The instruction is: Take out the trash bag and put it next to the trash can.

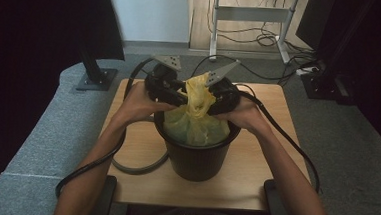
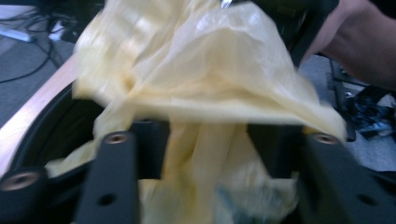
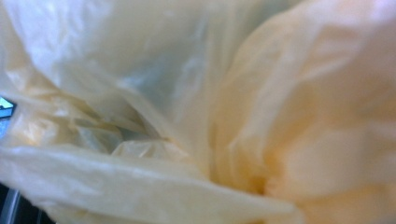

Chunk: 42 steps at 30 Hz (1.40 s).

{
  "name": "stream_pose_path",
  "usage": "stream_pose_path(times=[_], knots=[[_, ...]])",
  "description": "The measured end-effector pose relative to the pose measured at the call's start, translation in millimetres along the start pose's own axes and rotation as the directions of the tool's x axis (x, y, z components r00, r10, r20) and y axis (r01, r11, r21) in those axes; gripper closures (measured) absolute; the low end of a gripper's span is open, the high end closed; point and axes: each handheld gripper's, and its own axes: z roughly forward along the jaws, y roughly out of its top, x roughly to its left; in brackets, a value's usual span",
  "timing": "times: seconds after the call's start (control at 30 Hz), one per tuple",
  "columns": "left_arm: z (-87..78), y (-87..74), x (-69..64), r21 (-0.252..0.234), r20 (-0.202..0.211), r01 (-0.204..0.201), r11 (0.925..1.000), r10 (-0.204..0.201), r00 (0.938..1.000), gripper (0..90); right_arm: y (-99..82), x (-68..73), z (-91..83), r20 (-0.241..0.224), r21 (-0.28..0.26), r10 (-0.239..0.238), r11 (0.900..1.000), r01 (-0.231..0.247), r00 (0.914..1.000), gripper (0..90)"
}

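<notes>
Nearest to the person's side, the two forearms reach up over the front edge of the wooden table (image 1: 138,184), cables trailing back from each hand. Just beyond them stands a black bin (image 1: 195,160) near the middle of the table, with a yellow bag (image 1: 196,119) sitting inside it, its top gathered into a bunched neck that rises above the rim. The left gripper (image 1: 175,94) and the right gripper (image 1: 218,100) meet at that neck from either side. In the left gripper view the two black jaws stand apart with the yellow film hanging loosely between them; they do not seem to press on it, so I take that gripper as open around the neck. The right gripper's own jaws are buried in plastic and I cannot tell from the pictures whether they pinch the bag or stand clear of it. Further back, the grey floor, a desk frame and loose cables lie behind the table. To my eye the step in hand is closing up the bag's mouth, gathering or twisting it before a knot or a lift. The next move calls for one gripper to hold the neck firmly while the other regrips, without tearing the thin film or tipping the bin.
</notes>
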Motion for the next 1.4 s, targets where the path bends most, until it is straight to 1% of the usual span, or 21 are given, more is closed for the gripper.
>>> stream_pose_path(times=[0.07, 0.1, 0.2, 0.3, 0.37, 0.43, 0.53, 0.6, 0.67, 0.7, 0.8, 0.87, 0.93, 1.0, 1.03, 1.1, 1.13, 1.2, 1.27, 1.3, 1.4], knots=[[-4.8, -5.3, 1.4, 0.005, -0.015, 0.005, 1.0, -0.005, 0.9999, 37.6, -0.4, -1.8, -6.6, 0.016, -0.014, 0.005, 0.9999, -0.005, 0.9999, 78.0], [-10.6, -13.9, 4.2, 0.0, -0.043, 0.025, 0.9997, -0.025, 0.9988, 35.2, -0.5, -1.8, -7.5, 0.018, -0.016, 0.009, 0.9998, -0.008, 0.9998, 77.9], [-15.2, -28.6, 11.6, 0.01, -0.062, 0.072, 0.9973, -0.071, 0.9955, 31.1, -0.2, -3.6, -21.8, 0.037, -0.048, 0.017, 0.9987, -0.015, 0.9992, 77.9], [-12.4, -41.6, 18.7, 0.036, -0.07, 0.103, 0.994, -0.101, 0.9924, 31.0, 0.3, -3.3, -31.0, 0.044, -0.074, 0.016, 0.9972, -0.013, 0.9989, 77.8], [-7.4, -47.7, 21.9, 0.045, -0.05, 0.115, 0.9924, -0.112, 0.9924, 33.6, 0.8, -3.5, -35.4, 0.046, -0.085, 0.015, 0.9963, -0.011, 0.9988, 77.7], [-0.3, -50.1, 23.0, 0.062, -0.045, 0.113, 0.9916, -0.111, 0.9928, 38.3, 1.0, -3.7, -37.4, 0.041, -0.099, 0.02, 0.995, -0.016, 0.9989, 77.3], [8.6, -47.0, 22.7, 0.096, -0.048, 0.094, 0.9909, -0.09, 0.9948, 61.9, 1.5, -3.3, -36.6, 0.02, -0.099, 0.019, 0.995, -0.017, 0.9996, 75.9], [10.0, -41.6, 20.2, 0.082, -0.058, 0.077, 0.9937, -0.072, 0.9957, 77.2, 1.5, -3.0, -33.1, 0.009, -0.077, 0.017, 0.9969, -0.016, 0.9998, 73.6], [9.2, -34.7, 17.4, 0.061, -0.054, 0.059, 0.9964, -0.056, 0.997, 85.3, 1.6, -3.0, -28.3, -0.007, -0.048, 0.017, 0.9987, -0.017, 0.9998, 66.2], [8.8, -30.9, 15.7, 0.055, -0.048, 0.047, 0.9974, -0.044, 0.9978, 86.6, 1.7, -3.1, -25.4, -0.014, -0.037, 0.02, 0.9991, -0.02, 0.9997, 60.4], [10.2, -18.5, 8.6, 0.046, -0.035, 0.018, 0.9988, -0.016, 0.9993, 87.3, 3.7, -2.7, -14.6, -0.02, -0.006, 0.02, 0.9998, -0.02, 0.9996, 34.4], [13.5, -9.7, 3.9, 0.042, -0.029, -0.006, 0.9991, 0.007, 0.9995, 87.2, 6.3, -1.1, -7.5, -0.017, -0.023, 0.027, 0.9994, -0.027, 0.9995, 21.1], [17.6, -2.0, 0.0, 0.034, -0.011, -0.026, 0.9991, 0.026, 0.9996, 87.1, 9.3, 0.7, -0.5, -0.011, -0.034, 0.028, 0.999, -0.028, 0.9995, 16.6], [19.8, 3.5, -3.0, 0.018, 0.02, -0.04, 0.9991, 0.039, 0.999, 86.9, 10.6, 1.9, 5.1, -0.011, -0.026, 0.03, 0.9992, -0.031, 0.9995, 19.4], [20.3, 5.0, -3.9, 0.007, 0.034, -0.043, 0.9991, 0.042, 0.9985, 86.9, 10.2, 1.8, 6.7, -0.012, -0.017, 0.027, 0.9995, -0.027, 0.9996, 25.2], [20.0, 5.0, -3.6, -0.015, 0.057, -0.034, 0.9993, 0.035, 0.9978, 86.1, 8.4, 1.7, 6.0, -0.022, 0.004, 0.023, 0.9997, -0.023, 0.9995, 44.9], [19.2, 3.8, -2.6, -0.029, 0.062, -0.021, 0.9994, 0.022, 0.9978, 83.6, 7.4, 1.4, 4.5, -0.029, 0.0, 0.027, 0.9996, -0.027, 0.9992, 51.7], [15.7, 0.7, 0.0, -0.042, 0.05, -0.003, 0.9991, 0.006, 0.9987, 73.5, 5.7, 0.8, 2.4, -0.026, 0.005, 0.039, 0.9992, -0.039, 0.9989, 62.8], [9.8, -3.9, 2.0, -0.055, 0.022, 0.028, 0.9981, -0.026, 0.9994, 56.5, 3.9, 0.9, 2.0, -0.012, 0.031, 0.033, 0.999, -0.032, 0.9994, 69.0], [5.9, -7.5, 3.2, -0.062, 0.011, 0.04, 0.9973, -0.039, 0.9992, 49.4, 2.9, 0.4, 0.9, -0.002, 0.034, 0.036, 0.9988, -0.036, 0.9994, 70.3], [-5.9, -21.1, 9.3, -0.081, -0.006, 0.09, 0.9926, -0.091, 0.9958, 36.9, 1.0, -3.2, -7.6, 0.033, 0.01, 0.043, 0.999, -0.043, 0.9986, 71.3]])
